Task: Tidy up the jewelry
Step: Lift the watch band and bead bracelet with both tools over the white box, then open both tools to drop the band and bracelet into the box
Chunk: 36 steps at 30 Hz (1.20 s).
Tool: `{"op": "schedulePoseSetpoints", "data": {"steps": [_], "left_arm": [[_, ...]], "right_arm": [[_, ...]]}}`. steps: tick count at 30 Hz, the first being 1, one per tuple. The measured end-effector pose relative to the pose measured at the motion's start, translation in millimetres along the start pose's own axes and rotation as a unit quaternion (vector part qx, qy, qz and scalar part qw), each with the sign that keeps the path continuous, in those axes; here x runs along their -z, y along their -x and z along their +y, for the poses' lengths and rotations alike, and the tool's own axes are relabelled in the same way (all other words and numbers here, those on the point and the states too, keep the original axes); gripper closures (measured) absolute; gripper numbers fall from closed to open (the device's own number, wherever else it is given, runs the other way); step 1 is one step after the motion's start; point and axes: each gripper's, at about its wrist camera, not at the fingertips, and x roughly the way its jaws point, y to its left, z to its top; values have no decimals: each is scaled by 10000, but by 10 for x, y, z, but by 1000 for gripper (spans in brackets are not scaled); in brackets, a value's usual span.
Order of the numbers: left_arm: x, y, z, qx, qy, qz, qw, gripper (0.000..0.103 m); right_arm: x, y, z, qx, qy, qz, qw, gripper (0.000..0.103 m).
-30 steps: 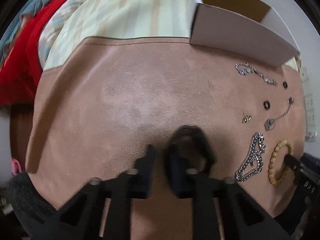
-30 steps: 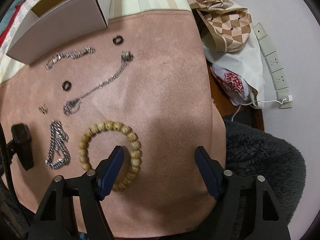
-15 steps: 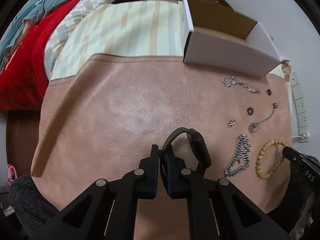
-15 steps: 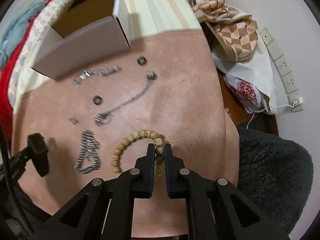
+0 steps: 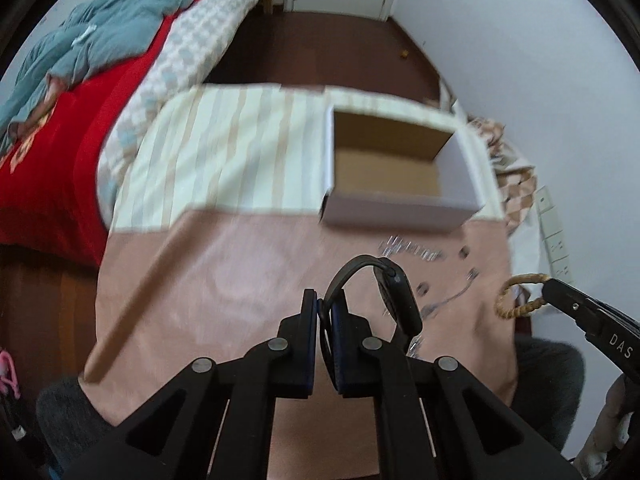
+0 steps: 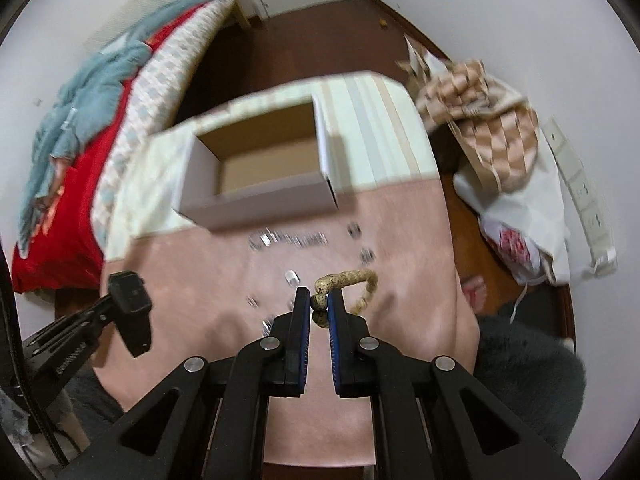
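Observation:
My left gripper (image 5: 324, 312) is shut on the strap of a black watch (image 5: 394, 292) and holds it above the pink suede mat (image 5: 224, 264). My right gripper (image 6: 319, 304) is shut on a tan wooden bead bracelet (image 6: 352, 280), lifted off the mat; that bracelet also shows in the left wrist view (image 5: 520, 296). An open white cardboard box (image 5: 392, 168) with a brown inside stands at the mat's far edge; it also shows in the right wrist view (image 6: 260, 168). Silver chains (image 6: 288, 240) and small dark rings (image 6: 354, 229) lie blurred on the mat in front of the box.
A striped cream cloth (image 5: 224, 148) lies under the box. A bed with a red cover (image 5: 44, 168) and a blue blanket is to the left. A checked bag (image 6: 488, 120) and a white plastic bag (image 6: 524, 232) lie to the right by the wall sockets.
Both grippers have closed on their items and risen from the mat: the left with the watch, the right with the bead bracelet. The box's inside has come into view.

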Motion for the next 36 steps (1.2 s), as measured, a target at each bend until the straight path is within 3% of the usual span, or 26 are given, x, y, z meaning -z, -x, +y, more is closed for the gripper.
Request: {"op": "schedulePoseSetpoints", "data": {"steps": [4, 9, 14, 20, 26, 27, 29, 31, 32, 35, 36], "left_arm": [[-390, -69, -70, 110, -76, -126, 9998, 99], [-859, -350, -145, 145, -149, -63, 9998, 99], [-1213, -776, -129, 165, -130, 204, 9996, 99], [-1443, -1284, -71, 351, -48, 781, 9963, 97], [-1515, -1440, -63, 428, 226, 996, 9939, 88], [-1521, -1433, -73, 412, 230, 972, 9941, 84], [-1537, -1408, -95, 343, 194, 921, 9950, 64], [-1547, -1361, -123, 370, 177, 852, 9955, 31], [-1558, -1331, -133, 337, 169, 801, 9961, 29], [-1562, -1241, -162, 271, 111, 725, 9969, 24], [-1555, -1201, -167, 267, 99, 698, 9972, 17]], "right_arm": [[-399, 98, 159, -185, 175, -240, 9994, 94], [-920, -80, 331, -282, 368, -341, 9983, 94], [-1321, -546, 455, -300, 396, -65, 9987, 94], [-1535, -1118, 397, -399, 357, 387, 9978, 94], [-1634, -1354, 346, -903, 416, 789, 9919, 93], [-1637, -1369, 347, -938, 405, 847, 9912, 93], [-1647, -1381, 323, -1015, 357, 923, 9899, 92], [-1642, -1358, 289, -942, 302, 923, 9908, 81], [-1637, -1329, 266, -881, 292, 879, 9918, 75], [-1605, -1228, 219, -716, 315, 767, 9940, 71], [-1601, -1201, 210, -671, 320, 744, 9945, 67]]}}
